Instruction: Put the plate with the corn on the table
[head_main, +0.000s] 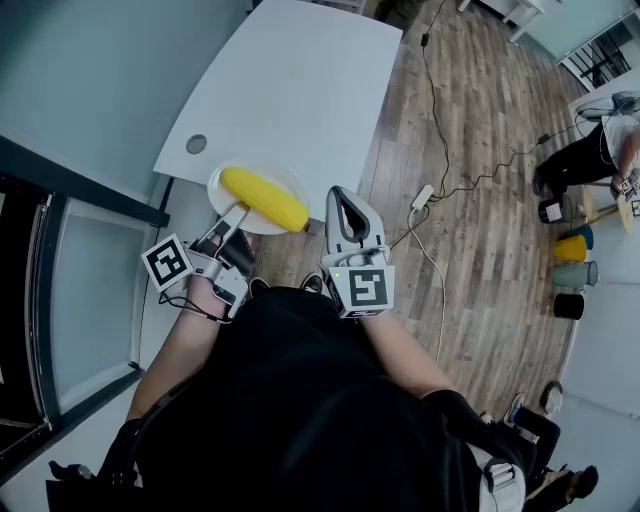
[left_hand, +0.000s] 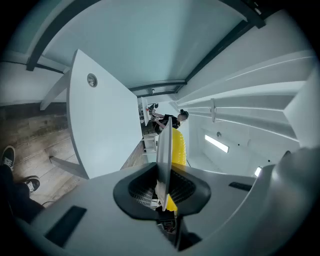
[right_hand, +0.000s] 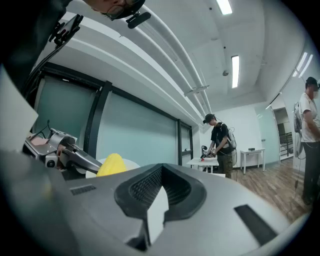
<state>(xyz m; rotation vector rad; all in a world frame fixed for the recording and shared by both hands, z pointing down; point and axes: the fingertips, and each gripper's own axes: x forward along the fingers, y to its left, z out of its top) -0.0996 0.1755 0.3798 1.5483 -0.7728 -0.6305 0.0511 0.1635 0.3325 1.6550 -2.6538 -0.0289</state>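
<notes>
left tool (head_main: 237, 211): clamped on plate (head_main: 281, 180) rim | corn (head_main: 265, 198): on plate | right tool (head_main: 343, 194): together

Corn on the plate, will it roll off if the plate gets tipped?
Probably: the corn is round and lies loose on the smooth plate. The plate seems stiff: it looks flat though the left gripper pinches only its rim. Gripped at one edge, it could tip.

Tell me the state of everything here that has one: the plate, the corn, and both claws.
Plate: held by its rim, level, at the near edge of the table; cannot tell whether it touches the table.
Corn: lying on the plate.
Left claw: shut on the plate's rim.
Right claw: shut, empty.
</notes>
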